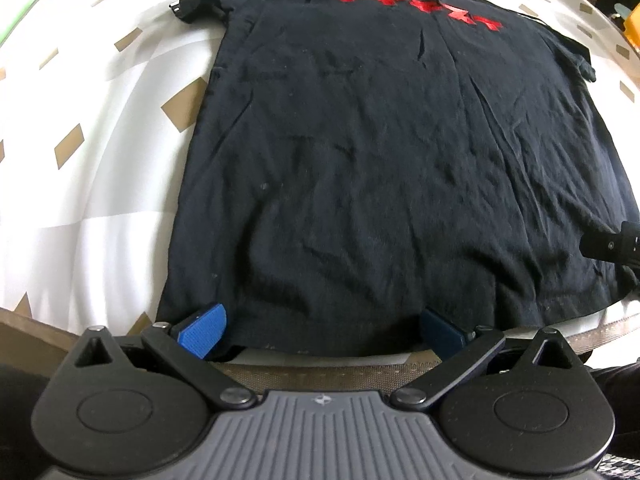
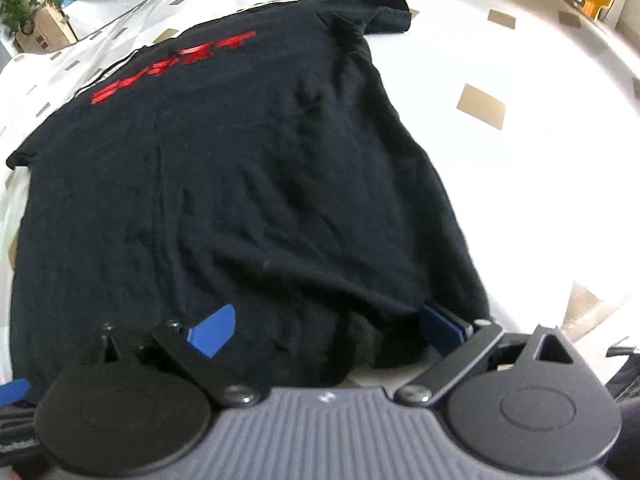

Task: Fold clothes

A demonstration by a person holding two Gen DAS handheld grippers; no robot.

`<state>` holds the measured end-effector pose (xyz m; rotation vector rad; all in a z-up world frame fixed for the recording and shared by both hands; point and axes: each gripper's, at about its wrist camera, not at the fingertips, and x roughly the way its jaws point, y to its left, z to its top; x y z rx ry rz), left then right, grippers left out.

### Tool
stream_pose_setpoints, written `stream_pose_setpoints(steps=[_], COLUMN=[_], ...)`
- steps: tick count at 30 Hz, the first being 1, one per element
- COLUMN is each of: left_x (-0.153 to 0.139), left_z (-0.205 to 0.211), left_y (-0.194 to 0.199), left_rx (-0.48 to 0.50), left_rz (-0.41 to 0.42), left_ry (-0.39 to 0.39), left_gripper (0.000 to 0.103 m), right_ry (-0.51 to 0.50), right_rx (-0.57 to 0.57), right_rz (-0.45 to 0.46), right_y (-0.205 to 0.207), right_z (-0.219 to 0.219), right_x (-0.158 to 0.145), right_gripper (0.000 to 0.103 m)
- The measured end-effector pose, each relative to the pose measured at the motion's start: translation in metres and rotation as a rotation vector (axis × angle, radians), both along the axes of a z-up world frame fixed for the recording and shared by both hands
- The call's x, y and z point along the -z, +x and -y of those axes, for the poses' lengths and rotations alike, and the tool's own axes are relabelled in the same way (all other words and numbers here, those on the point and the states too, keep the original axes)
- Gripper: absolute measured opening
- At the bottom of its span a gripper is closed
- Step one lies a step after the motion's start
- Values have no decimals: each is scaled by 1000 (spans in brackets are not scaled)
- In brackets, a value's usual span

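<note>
At the hem of the flat black T-shirt (image 1: 380, 152), left tongs (image 1: 320, 330) and right tongs (image 2: 328, 330) gape apart; next, likely clamp and fold

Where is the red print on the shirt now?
The red print sits at the shirt's far end, between the sleeves, opposite both grippers at the near hem.
</note>
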<state>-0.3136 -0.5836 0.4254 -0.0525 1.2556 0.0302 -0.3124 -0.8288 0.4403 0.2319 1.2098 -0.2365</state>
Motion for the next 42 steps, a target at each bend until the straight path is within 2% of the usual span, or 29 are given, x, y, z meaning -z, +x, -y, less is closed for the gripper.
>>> stream_pose_setpoints(steps=[3, 8, 14, 16, 21, 24, 28, 34, 37, 42], left_x=[0, 0, 1, 0, -1, -1, -1, -2, -1, -1], left_z=[-1, -7, -17, -19, -22, -23, -23, -30, -38, -34], left_y=[-1, -1, -2, -3, -3, -4, -5, -6, -7, -7], left_rx=[-6, -42, -90, -106, -130, -136, -139, -198, -254, -257], left_rz=[-2, -2, 1, -1, 2, 4, 7, 6, -2, -1], left_ry=[4, 15, 35, 42, 56, 58, 65, 90, 70, 75], left_gripper=[103, 103, 103, 103, 103, 103, 103, 103, 103, 103], right_ry=[-33, -30, -40, -55, -39, -29, -63, -64, -65, -66], right_rx=[-4, 80, 115, 96, -51, -126, -171, -196, -203, -200], right_rz=[-27, -47, -58, -26, 61, 58, 9, -5, -11, -14], right_y=[0, -3, -4, -4, 1, 5, 7, 8, 10, 9], right_z=[-2, 8, 10, 6, -17, -30, -38, -44, -46, -44], right_x=[4, 6, 6, 2, -4, 1, 11, 14, 11, 12], right_gripper=[100, 102, 101, 98, 98, 98, 100, 101, 102, 102])
